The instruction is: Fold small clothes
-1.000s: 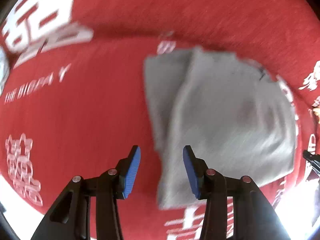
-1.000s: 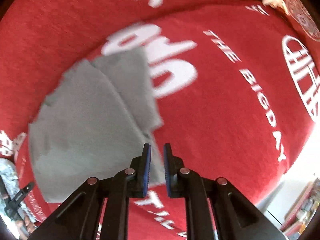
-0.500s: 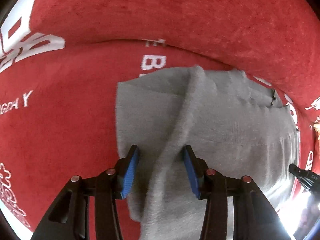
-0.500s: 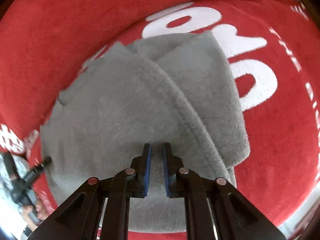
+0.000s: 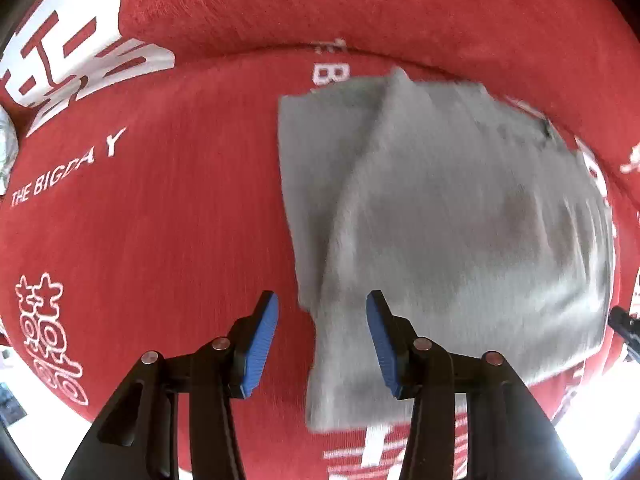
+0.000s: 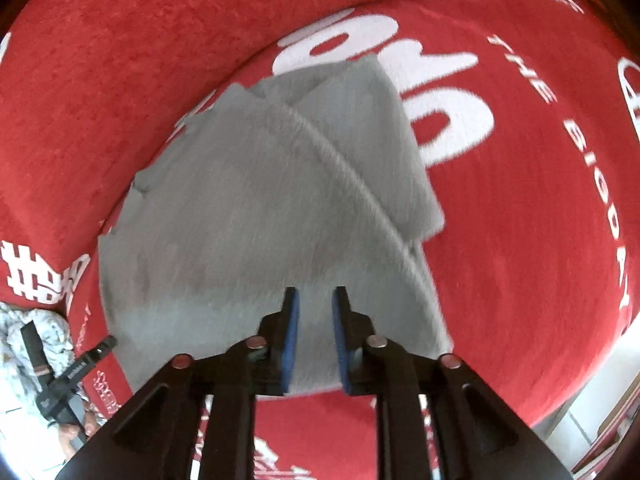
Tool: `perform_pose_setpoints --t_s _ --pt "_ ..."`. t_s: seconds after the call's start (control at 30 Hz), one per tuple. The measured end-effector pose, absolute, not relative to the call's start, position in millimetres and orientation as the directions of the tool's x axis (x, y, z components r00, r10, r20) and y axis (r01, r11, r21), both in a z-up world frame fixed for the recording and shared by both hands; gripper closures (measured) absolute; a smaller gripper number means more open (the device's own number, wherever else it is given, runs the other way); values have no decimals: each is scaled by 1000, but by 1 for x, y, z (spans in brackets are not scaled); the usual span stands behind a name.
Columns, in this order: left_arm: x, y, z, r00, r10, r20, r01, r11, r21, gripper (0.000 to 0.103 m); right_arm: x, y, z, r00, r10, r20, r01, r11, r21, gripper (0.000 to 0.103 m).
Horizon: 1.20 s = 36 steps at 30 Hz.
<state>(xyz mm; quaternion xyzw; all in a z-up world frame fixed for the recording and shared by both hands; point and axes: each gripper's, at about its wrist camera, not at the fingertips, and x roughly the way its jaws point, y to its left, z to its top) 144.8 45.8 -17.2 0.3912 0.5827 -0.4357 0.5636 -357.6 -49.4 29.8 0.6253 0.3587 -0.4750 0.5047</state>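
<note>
Work surface: red cloth (image 5: 160, 240) with white printed lettering, raised into a fold along its far edge. Bright daylight falls beyond the near right corner.

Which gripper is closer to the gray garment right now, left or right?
Right. The right gripper hangs over the gray garment near its front edge, jaws opening with nothing pinched. The left gripper straddles the garment's left edge, partly over the red cloth.
</note>
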Motion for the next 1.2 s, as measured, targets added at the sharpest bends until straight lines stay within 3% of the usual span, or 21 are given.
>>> perform_pose_setpoints --t_s 0.17,0.5,0.53,0.57,0.6,0.63,0.87,0.93,1.1,1.2 --pt "130 69 -9 -52 -21 -998 958 280 -56 55 -341 -28 30 311 -13 -950 923 -234 306 74" --pt "124 89 -7 -59 6 -998 957 285 -55 54 -300 -2 23 372 43 -927 911 -209 356 59" --pt "124 90 -7 -60 9 -998 957 284 -55 51 -294 2 22 380 52 -923 909 -202 363 58" --pt "124 91 -8 -61 13 -998 958 283 -55 42 -289 4 20 387 59 -920 908 -199 369 58" --pt "124 92 -6 -55 11 -998 958 283 -49 24 -285 7 19 394 65 -917 906 -197 375 58" --pt "123 95 -3 -39 -3 -999 958 284 -39 19 -280 10 17 402 73 -913 903 -196 382 58" --pt "128 103 -4 -62 -3 -998 953 299 -60 18 -249 23 8 433 115 -894 894 -182 409 50" --pt "131 106 -6 -69 -9 -998 947 314 -68 0 -243 26 6 441 123 -889 891 -180 417 48" --pt "137 109 -12 -70 8 -997 948 312 -64 0 -234 29 4 467 126 -875 878 -186 441 32" --pt "140 109 -15 -51 23 -998 953 299 -41 0 -227 30 2 493 129 -861 864 -193 465 32"
